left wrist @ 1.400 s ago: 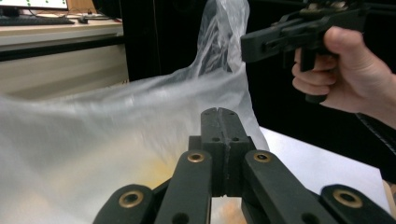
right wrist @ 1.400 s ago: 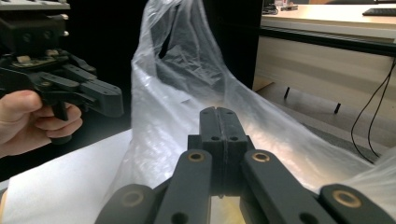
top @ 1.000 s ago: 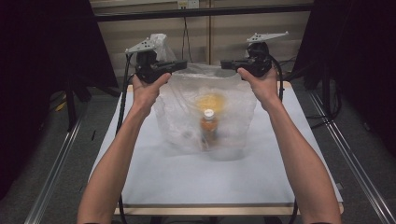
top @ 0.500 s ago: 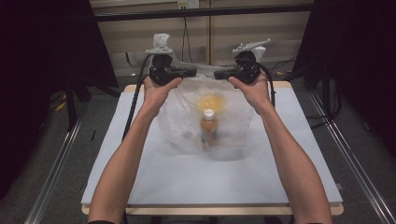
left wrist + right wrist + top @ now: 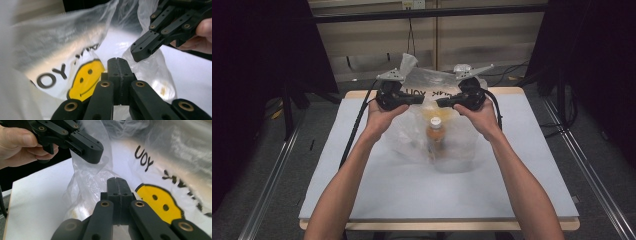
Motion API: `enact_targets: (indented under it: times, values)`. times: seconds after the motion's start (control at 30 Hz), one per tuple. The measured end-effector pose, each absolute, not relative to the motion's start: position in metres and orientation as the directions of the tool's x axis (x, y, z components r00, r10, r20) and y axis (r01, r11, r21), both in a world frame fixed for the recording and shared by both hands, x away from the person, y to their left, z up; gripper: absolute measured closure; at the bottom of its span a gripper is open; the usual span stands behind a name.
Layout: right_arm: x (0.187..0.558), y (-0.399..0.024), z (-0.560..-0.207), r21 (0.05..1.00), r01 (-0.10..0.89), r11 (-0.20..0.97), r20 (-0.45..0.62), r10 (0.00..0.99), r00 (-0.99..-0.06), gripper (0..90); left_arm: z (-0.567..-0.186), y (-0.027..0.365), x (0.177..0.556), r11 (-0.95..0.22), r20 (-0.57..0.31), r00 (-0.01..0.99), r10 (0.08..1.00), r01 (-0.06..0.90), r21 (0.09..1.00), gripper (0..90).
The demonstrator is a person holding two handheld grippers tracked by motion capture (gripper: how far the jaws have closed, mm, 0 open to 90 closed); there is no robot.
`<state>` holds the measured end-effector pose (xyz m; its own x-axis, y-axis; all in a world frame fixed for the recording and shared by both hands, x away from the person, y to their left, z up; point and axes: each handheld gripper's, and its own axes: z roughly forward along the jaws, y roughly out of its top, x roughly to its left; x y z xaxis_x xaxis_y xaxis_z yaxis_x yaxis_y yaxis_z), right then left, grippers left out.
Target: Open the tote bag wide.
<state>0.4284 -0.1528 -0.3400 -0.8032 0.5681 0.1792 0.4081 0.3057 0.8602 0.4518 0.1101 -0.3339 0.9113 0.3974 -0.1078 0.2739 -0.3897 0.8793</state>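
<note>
From the high view, two forearms reach up the middle of a white desk. The left claw and right claw point at each other, tips close together, over the rim of a clear plastic bag. The bag stands at the desk's far centre, near the back edge. An orange-capped bottle stands upright inside it. Wide bare desk lies to both sides and toward the person.

From the left claw view, the left claw has its jaws pressed together, with bag film bunched around them; whether film is pinched cannot be told. A yellow smiley face is printed on the bag. The right claw hangs just beyond, jaws together.

From the right claw view, the right claw is pressed together too, the bag's crumpled edge just beside its tip. The left claw hovers near, above bare desk.
</note>
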Motion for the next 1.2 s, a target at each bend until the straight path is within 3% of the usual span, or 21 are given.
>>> enact_targets:
  times: [0.87, 1.2]
  values:
    - [0.388, -0.164, -0.368, 0.835, 0.436, 0.336, 0.224, 0.516, -0.827, 90.0, -0.379, 0.108, 0.401, -0.436, -0.139, 0.951, 0.276, 0.253, 0.864, 90.0]
    - [0.376, -0.169, -0.394, 0.836, 0.448, 0.316, 0.253, 0.504, -0.826, 90.0, -0.402, 0.109, 0.395, -0.435, -0.176, 0.951, 0.253, 0.274, 0.858, 90.0]
